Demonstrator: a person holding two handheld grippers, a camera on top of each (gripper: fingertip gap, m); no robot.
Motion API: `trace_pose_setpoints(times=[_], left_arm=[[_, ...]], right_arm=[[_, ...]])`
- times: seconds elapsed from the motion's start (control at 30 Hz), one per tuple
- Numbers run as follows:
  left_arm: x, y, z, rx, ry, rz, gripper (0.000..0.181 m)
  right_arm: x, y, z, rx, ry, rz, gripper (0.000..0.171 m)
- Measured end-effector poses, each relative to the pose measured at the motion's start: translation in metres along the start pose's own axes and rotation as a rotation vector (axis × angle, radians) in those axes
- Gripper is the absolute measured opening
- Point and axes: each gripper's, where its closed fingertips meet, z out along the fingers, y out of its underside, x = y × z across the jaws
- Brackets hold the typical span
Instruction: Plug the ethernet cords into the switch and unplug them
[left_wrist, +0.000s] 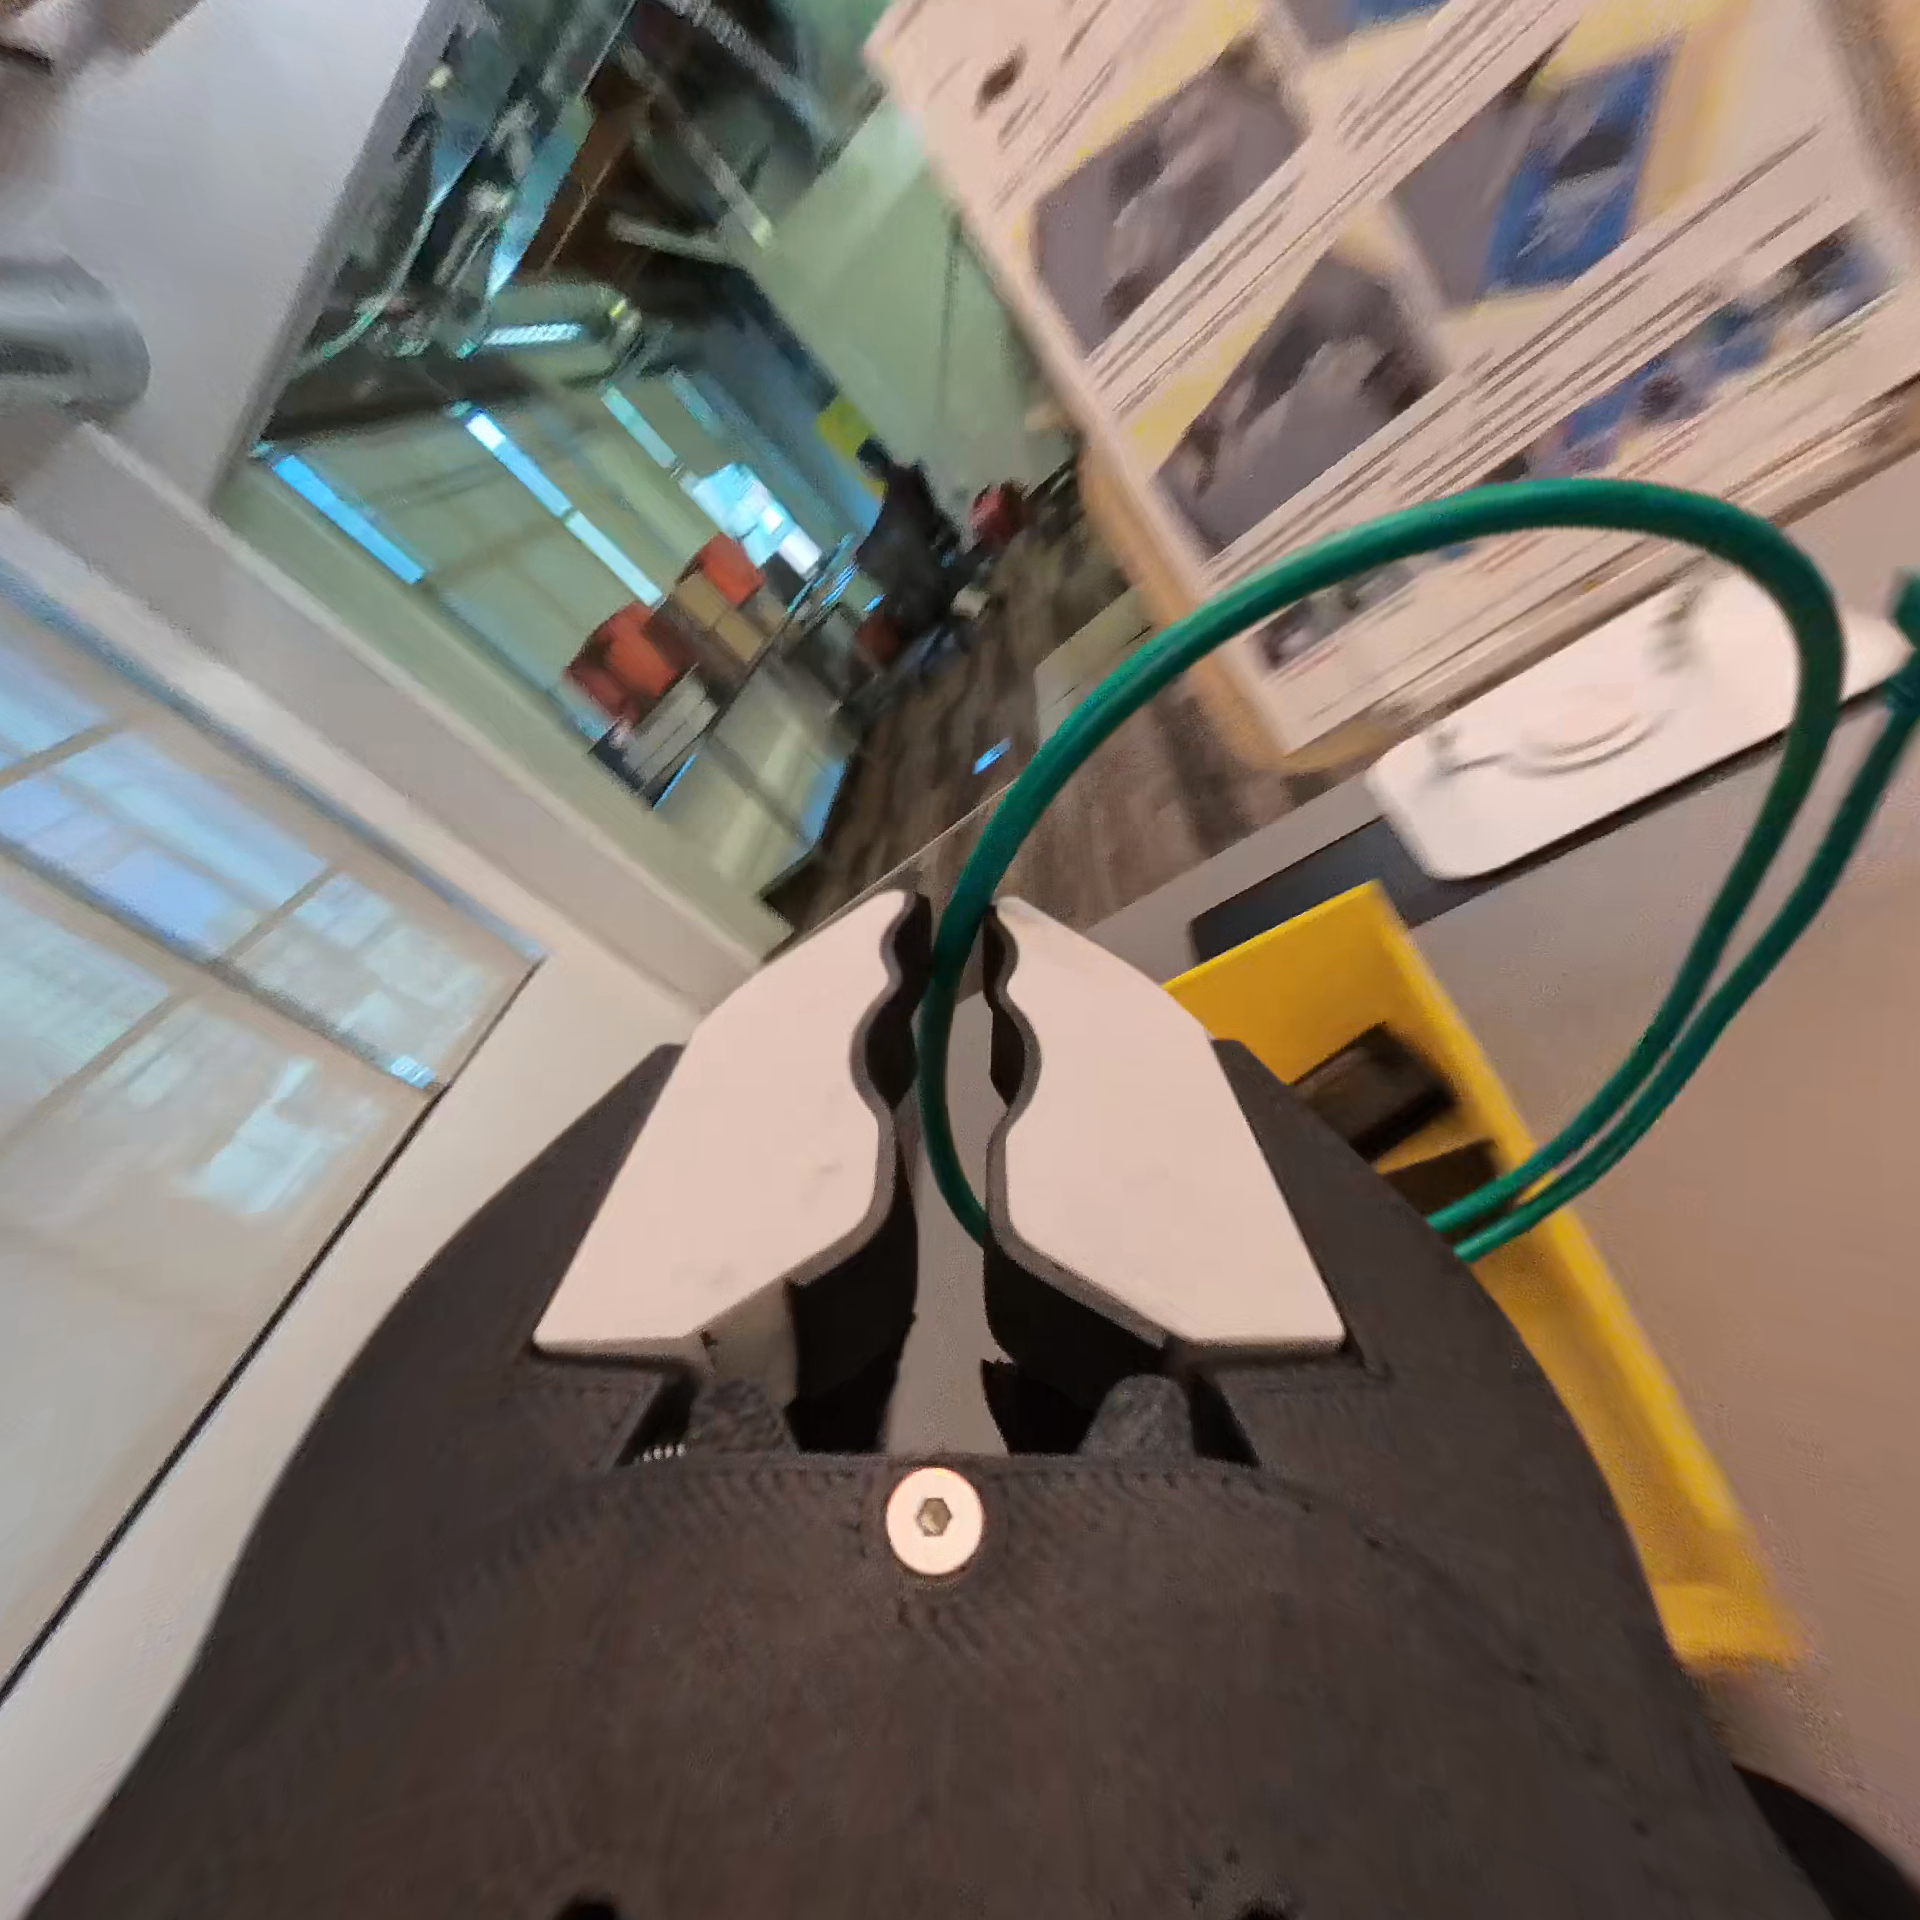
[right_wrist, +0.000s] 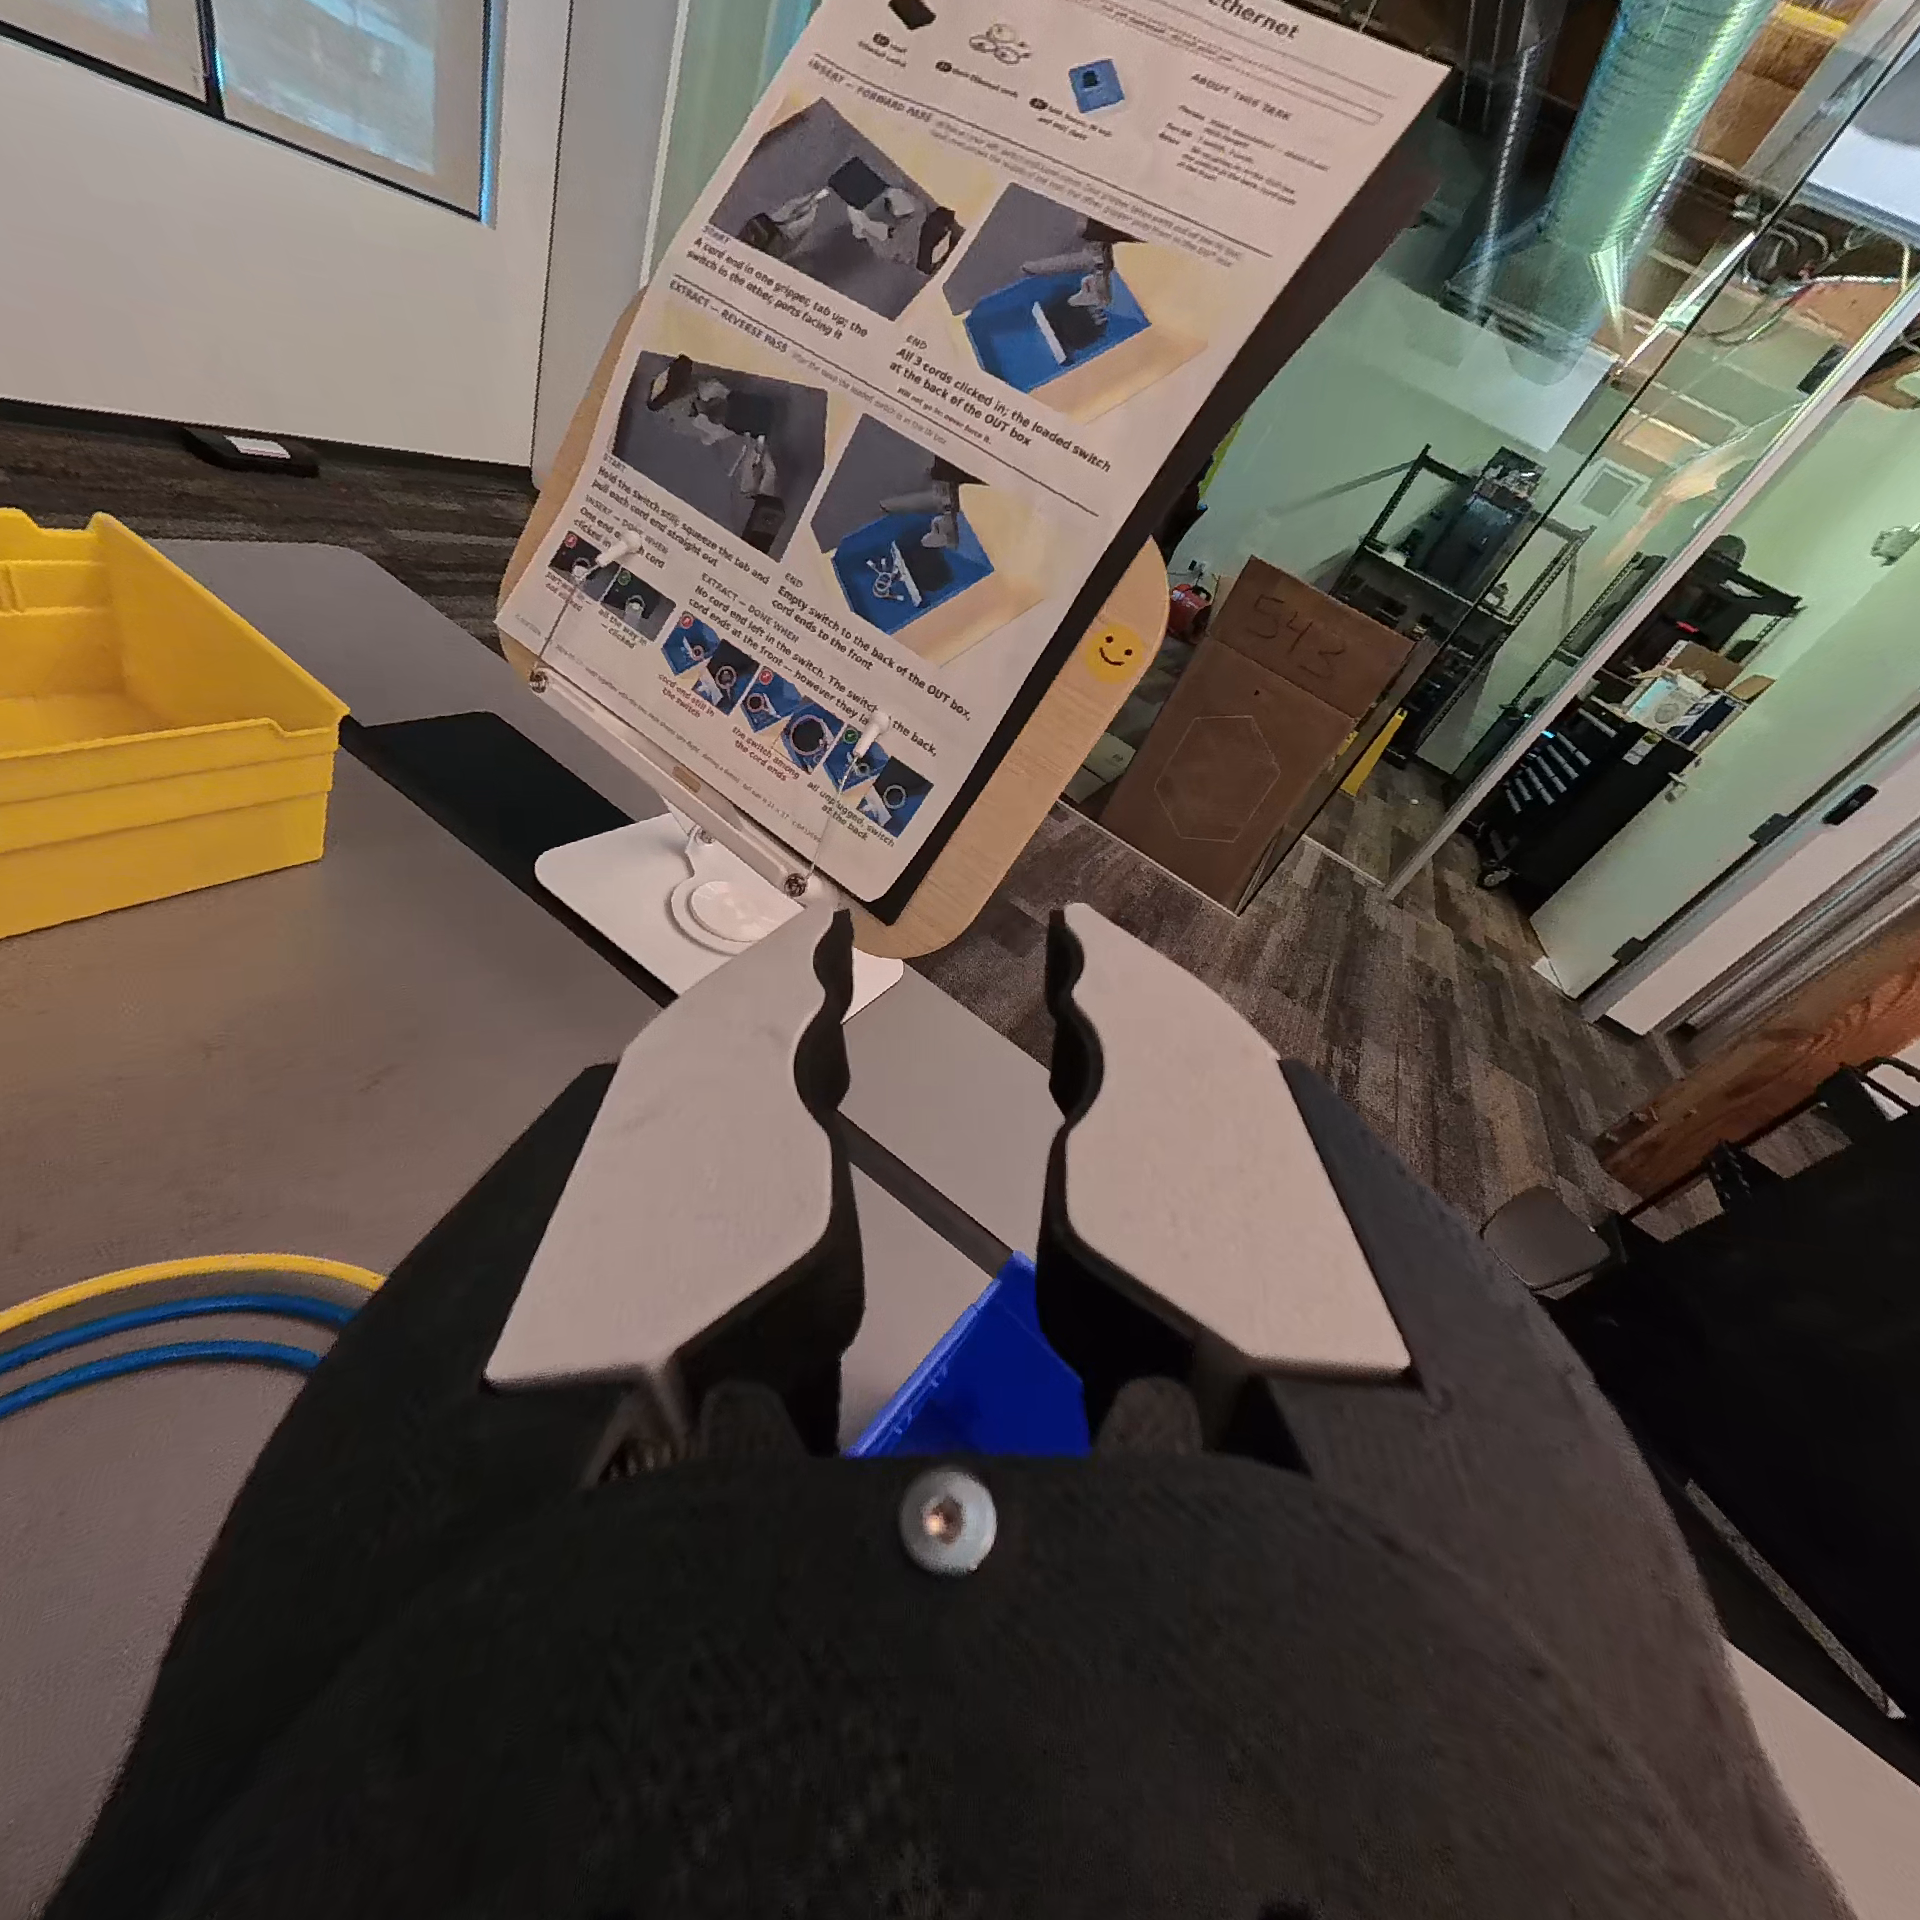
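Note:
In the left wrist view my left gripper (left_wrist: 951, 914) is nearly closed on a green ethernet cord (left_wrist: 1455, 520). The cord runs up between the fingers, loops right and drops to the yellow bin (left_wrist: 1351, 956). Its plug is hidden. A dark boxy item (left_wrist: 1371, 1091) lies in that bin; I cannot tell if it is the switch. In the right wrist view my right gripper (right_wrist: 945, 935) is open and empty above the table edge, over a blue bin (right_wrist: 977, 1361). A yellow cord (right_wrist: 187, 1273) and a blue cord (right_wrist: 156, 1351) lie on the grey table (right_wrist: 260, 1091) to its left.
An instruction sheet on a white stand (right_wrist: 883, 416) sits at the table's far edge, ahead of the right gripper. The yellow bin also shows in the right wrist view (right_wrist: 156, 748), at the far left. Beyond the table are carpeted floor, glass walls and shelving.

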Motion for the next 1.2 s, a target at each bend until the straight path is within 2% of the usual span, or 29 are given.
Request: trace_pose_setpoints(times=[0.03,0.13,0.23,0.27,0.4,0.47,0.6,0.67,0.73,0.83,0.9,0.97,1.0,1.07,1.13,1.2], left_arm=[[0.022,-0.012,-0.004,0.032,0.081,-0.017,0.008],[0.11,-0.034,-0.006,0.036,0.416,-0.067,0.006],[0.215,-0.03,0.001,-0.09,0.774,-0.07,0.005],[0.245,-0.025,0.008,-0.131,0.838,-0.057,0.005],[0.326,-0.001,0.048,-0.221,0.874,-0.003,0.006],[0.356,0.014,0.056,-0.268,0.92,-0.001,0.006],[0.397,0.044,0.042,-0.417,1.094,-0.011,0.042],[0.392,0.04,0.034,-0.432,1.172,-0.071,0.048],[0.363,0.025,0.042,-0.374,1.143,-0.141,0.046],[0.272,0.001,0.069,-0.225,0.945,-0.219,0.047],[0.195,0.002,0.087,-0.141,0.772,-0.266,0.048],[0.14,0.02,0.094,-0.043,0.728,-0.23,0.045],[0.126,0.031,0.096,0.029,0.753,-0.182,0.055],[0.109,0.056,0.116,0.105,0.786,-0.067,0.047],[0.113,0.089,0.14,0.038,0.873,-0.01,0.049],[0.132,0.125,0.147,-0.113,1.049,0.021,0.054]], right_arm=[[-0.001,0.0,0.0,0.0,-0.001,-0.002,0.037],[-0.002,0.0,0.001,-0.001,-0.011,0.0,0.037],[-0.004,0.0,0.002,-0.002,-0.018,0.001,0.037],[-0.005,0.0,0.002,-0.003,-0.021,0.001,0.037],[-0.009,0.0,0.004,-0.006,-0.032,-0.007,0.037],[-0.009,0.002,0.006,-0.013,-0.034,-0.007,0.037],[-0.006,0.008,0.009,-0.031,-0.026,-0.001,0.037],[-0.005,0.009,0.009,-0.036,-0.025,0.0,0.037],[-0.003,0.01,0.008,-0.039,-0.016,-0.004,0.037],[-0.002,0.008,0.007,-0.027,-0.015,0.004,0.037],[-0.001,0.009,0.006,-0.028,-0.017,0.004,0.037],[0.002,0.012,0.005,-0.037,-0.011,0.004,0.037],[0.004,0.013,0.005,-0.038,-0.004,0.01,0.037],[0.007,0.013,0.006,-0.029,-0.007,0.033,0.037],[0.009,0.015,0.006,-0.028,-0.007,0.045,0.037],[0.014,0.02,0.007,-0.051,0.017,0.032,0.037]])
